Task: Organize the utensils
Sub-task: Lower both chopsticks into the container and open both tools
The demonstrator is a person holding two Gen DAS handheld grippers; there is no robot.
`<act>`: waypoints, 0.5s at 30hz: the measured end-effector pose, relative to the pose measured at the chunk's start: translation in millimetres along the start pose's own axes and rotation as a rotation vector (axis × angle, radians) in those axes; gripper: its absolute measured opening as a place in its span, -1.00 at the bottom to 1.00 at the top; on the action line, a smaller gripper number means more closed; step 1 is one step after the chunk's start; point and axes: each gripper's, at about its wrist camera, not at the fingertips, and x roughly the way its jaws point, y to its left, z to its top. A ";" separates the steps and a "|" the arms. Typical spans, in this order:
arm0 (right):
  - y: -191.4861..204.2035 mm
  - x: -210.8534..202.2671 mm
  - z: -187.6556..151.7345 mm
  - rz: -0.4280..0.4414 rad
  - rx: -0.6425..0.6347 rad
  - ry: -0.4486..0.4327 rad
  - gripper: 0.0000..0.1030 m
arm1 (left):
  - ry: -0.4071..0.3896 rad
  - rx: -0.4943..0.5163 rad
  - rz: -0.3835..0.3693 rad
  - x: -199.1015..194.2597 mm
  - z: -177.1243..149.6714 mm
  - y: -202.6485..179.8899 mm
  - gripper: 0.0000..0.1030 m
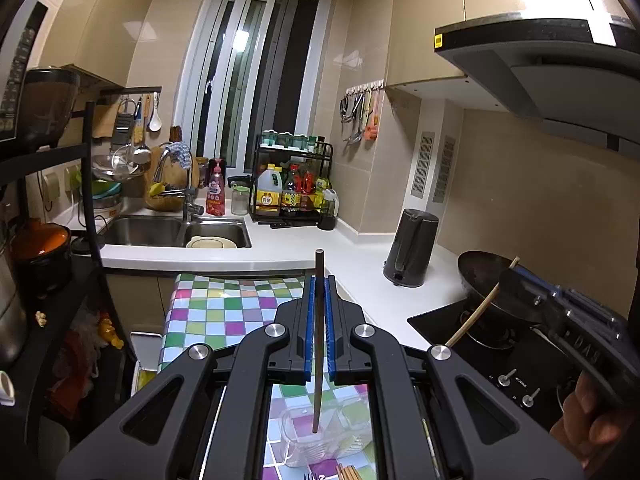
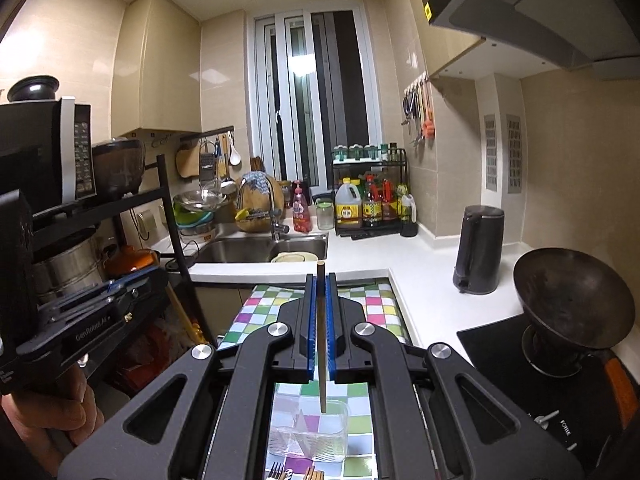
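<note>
My left gripper (image 1: 320, 282) is shut on a dark brown chopstick (image 1: 317, 400) that stands nearly upright through its blue pads. The chopstick's lower end hangs over a clear plastic container (image 1: 344, 440) on the checkered cloth. My right gripper (image 2: 320, 282) is shut on a light wooden chopstick (image 2: 322, 392), also upright, with its tip just above the clear container (image 2: 308, 436). More chopsticks (image 2: 314, 474) and forks (image 2: 278, 472) lie in front of the container. The left wrist view also shows the right gripper (image 1: 520, 274) at the right, with its pale chopstick (image 1: 476, 314) slanting.
The checkered cloth (image 1: 216, 312) covers a low surface beside the white counter (image 1: 360, 276). A dark kettle (image 1: 410, 248) stands on the counter, and a wok (image 2: 572, 300) sits on the black stove. The sink (image 1: 176, 232) is at the back. A black shelf rack (image 1: 92, 200) crowds the left.
</note>
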 end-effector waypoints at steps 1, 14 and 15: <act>-0.7 8.0 -5.3 -0.001 0.001 0.015 -0.92 | 0.008 -0.002 0.000 7.3 -3.6 1.3 -0.91; -4.6 86.1 -86.1 -0.005 -0.006 0.222 -0.92 | 0.220 -0.028 0.056 88.4 -88.4 19.2 -0.91; -4.6 89.9 -90.6 -0.006 -0.008 0.233 -0.92 | 0.234 -0.026 0.058 91.4 -92.6 19.3 -0.91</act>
